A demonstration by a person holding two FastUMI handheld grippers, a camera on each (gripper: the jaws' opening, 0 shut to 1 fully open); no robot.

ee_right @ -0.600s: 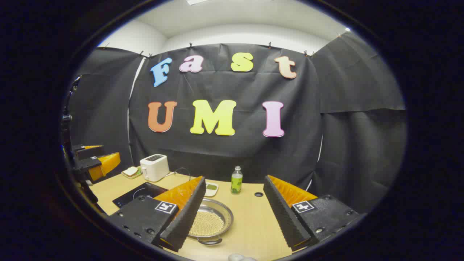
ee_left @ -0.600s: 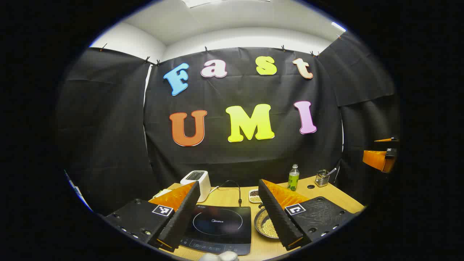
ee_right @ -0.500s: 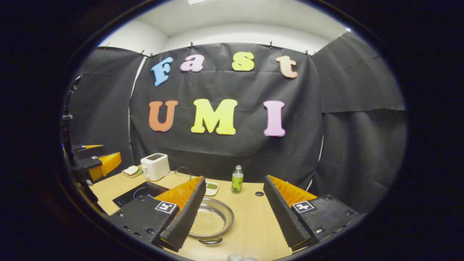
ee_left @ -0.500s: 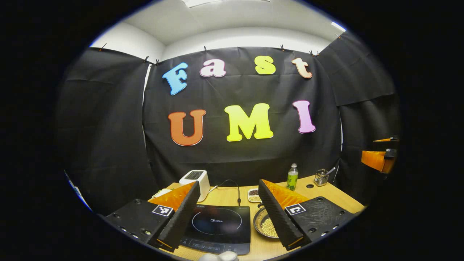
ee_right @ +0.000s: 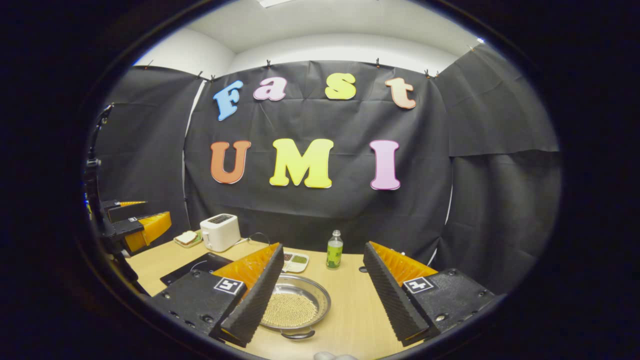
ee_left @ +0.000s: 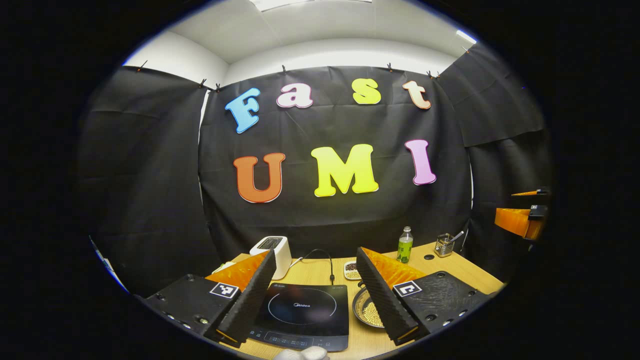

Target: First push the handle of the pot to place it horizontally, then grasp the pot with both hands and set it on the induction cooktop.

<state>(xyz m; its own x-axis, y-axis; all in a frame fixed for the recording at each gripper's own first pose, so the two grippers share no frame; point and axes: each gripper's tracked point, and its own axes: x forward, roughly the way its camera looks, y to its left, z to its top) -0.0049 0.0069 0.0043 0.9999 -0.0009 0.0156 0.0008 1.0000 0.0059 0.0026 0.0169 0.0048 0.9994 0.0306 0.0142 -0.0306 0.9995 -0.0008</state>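
Hovering above the table (ee_right: pixel 350 310), both tongs are spread and hold nothing: left tongs (ee_left: pixel 315 295) over the cooktop (ee_left: pixel 302 312), right tongs (ee_right: pixel 322 295) over the pot (ee_right: pixel 295 307), which sits on the table right of the cooktop, handle (ee_right: pixel 297 334) toward the camera.

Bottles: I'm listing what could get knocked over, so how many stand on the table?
1. A green bottle stands upright near the table's back edge, behind the pot, close to the black cloth wall. Others may be hidden behind the gripper fingers.
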